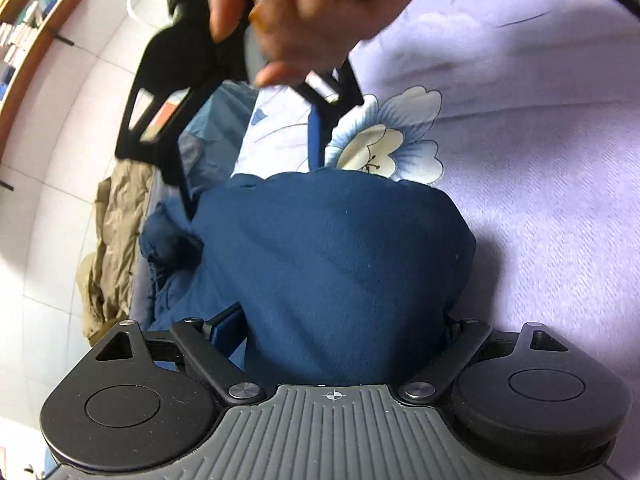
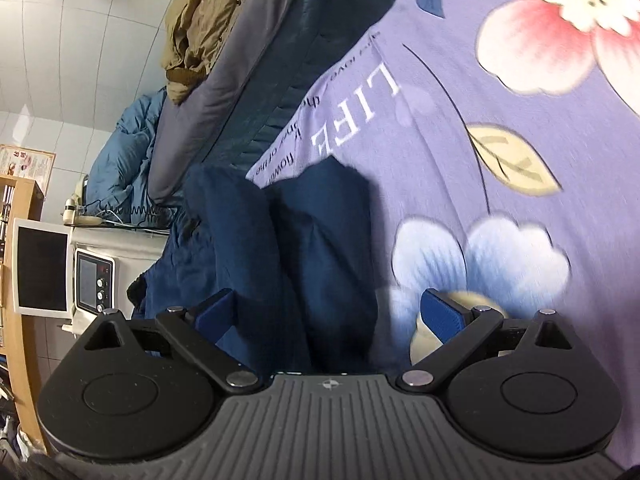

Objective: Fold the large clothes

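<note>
A navy blue garment (image 1: pixel 332 248) lies bunched on the purple flowered bedsheet (image 1: pixel 540 160). It bulges up between the wide-set jaws of my left gripper (image 1: pixel 340 320). One blue pad (image 1: pixel 226 328) shows at the cloth's edge; the other is buried under fabric. In the left wrist view a hand (image 1: pixel 304 8) holds my right gripper (image 1: pixel 252 180) open just above the garment's far end. In the right wrist view the right gripper (image 2: pixel 330 308) stands wide open. Folds of the navy garment (image 2: pixel 312 248) run between its pads without touching them, and its right pad (image 2: pixel 444 316) hangs over the bedsheet (image 2: pixel 520 100).
A crumpled tan garment (image 1: pixel 116 240) (image 2: pixel 208 12) hangs at the bed's edge beside a grey blanket (image 2: pixel 224 80). A light blue padded jacket (image 2: pixel 124 160) lies beyond it. A white appliance (image 2: pixel 96 276) and wooden shelves (image 1: pixel 40 40) stand by the tiled wall.
</note>
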The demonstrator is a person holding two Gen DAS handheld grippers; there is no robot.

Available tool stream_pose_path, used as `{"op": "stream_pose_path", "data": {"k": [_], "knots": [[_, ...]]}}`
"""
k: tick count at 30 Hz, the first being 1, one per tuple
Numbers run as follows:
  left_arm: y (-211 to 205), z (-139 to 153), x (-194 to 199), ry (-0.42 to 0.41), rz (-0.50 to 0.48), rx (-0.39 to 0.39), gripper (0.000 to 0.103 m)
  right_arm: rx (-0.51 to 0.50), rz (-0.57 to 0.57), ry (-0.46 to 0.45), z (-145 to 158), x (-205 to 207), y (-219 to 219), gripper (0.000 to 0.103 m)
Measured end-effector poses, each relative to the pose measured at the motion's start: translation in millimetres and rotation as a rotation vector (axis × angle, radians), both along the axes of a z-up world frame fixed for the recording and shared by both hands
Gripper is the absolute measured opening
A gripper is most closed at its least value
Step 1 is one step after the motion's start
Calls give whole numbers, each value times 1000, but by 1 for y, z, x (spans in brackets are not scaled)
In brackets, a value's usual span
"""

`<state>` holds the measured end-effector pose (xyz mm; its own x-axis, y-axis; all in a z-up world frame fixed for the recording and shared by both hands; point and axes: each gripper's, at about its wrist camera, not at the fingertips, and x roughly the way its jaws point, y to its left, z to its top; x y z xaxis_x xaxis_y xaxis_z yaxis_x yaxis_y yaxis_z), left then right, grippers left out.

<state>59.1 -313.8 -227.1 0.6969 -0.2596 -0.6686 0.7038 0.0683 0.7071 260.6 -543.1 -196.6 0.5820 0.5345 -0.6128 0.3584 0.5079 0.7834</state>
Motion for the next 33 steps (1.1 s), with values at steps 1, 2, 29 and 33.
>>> {"op": "stream_pose_path", "data": {"k": [1, 2, 29, 33], "knots": [[0, 2, -1, 10, 9, -3, 103, 5, -2, -3, -1, 3, 0, 99], [-1, 4, 1, 29, 20, -8, 103, 12, -5, -2, -2, 6, 1, 99], [268, 233, 108, 673, 575, -1195, 102, -4, 78, -318, 210, 41, 163, 31], [337, 222, 116, 688, 698, -1330, 101, -106, 118, -353, 235, 76, 242, 32]]}}
